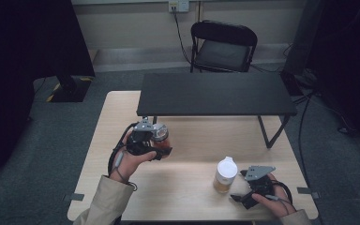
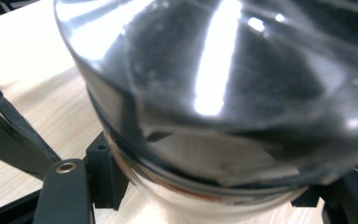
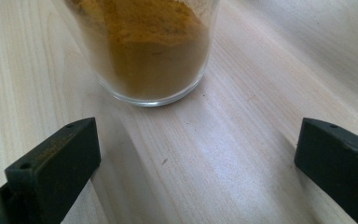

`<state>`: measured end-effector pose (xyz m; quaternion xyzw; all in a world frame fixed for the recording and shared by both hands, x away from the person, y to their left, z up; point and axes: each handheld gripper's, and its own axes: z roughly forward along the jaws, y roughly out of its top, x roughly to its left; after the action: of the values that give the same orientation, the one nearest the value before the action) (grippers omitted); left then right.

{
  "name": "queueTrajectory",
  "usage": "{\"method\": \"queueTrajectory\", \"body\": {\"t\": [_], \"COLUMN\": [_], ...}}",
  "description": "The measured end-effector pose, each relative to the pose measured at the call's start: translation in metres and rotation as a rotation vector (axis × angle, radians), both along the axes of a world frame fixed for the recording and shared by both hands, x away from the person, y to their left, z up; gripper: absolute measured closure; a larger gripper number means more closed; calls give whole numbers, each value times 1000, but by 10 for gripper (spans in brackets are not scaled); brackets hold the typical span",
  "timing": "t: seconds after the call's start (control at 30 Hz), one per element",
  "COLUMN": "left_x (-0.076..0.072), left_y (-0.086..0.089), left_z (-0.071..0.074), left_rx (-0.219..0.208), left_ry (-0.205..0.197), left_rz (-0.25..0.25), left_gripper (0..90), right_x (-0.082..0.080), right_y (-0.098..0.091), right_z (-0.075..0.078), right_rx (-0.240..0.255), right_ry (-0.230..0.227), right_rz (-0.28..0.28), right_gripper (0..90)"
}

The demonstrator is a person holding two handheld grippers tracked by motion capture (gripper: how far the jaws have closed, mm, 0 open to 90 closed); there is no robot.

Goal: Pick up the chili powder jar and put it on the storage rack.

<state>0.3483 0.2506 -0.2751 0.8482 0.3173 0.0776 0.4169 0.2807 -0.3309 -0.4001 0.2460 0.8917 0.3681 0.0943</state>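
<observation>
Holding a dark-lidded jar clamped in my left tongs, off the table; smooth glass could slip. Right tongs gape wide, spice jar just ahead, easily knocked over.

**Dark-lidded jar held close over the desk**

The left claw holds a glass jar with a glossy dark lid between its 2 black jaws, pressed at either side. Pale wooden desk lies behind.
</observation>
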Motion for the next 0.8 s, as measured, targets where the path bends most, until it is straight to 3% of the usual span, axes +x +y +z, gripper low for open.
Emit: {"method": "queueTrajectory", "body": {"t": [0.6, 0.8], "left_x": [7, 9], "left_y": [-4, -8], "left_z": [23, 32], "left_rx": [-4, 14], "left_ry": [-17, -23], "left_rz": [-19, -27], "left_gripper": [305, 305], "right_x": [0, 0], "right_y": [0, 0], "right_z": [0, 0], "right_rx": [0, 0], "right_ry": [0, 0], "right_rz": [0, 0], "right_gripper": [0, 0]}}
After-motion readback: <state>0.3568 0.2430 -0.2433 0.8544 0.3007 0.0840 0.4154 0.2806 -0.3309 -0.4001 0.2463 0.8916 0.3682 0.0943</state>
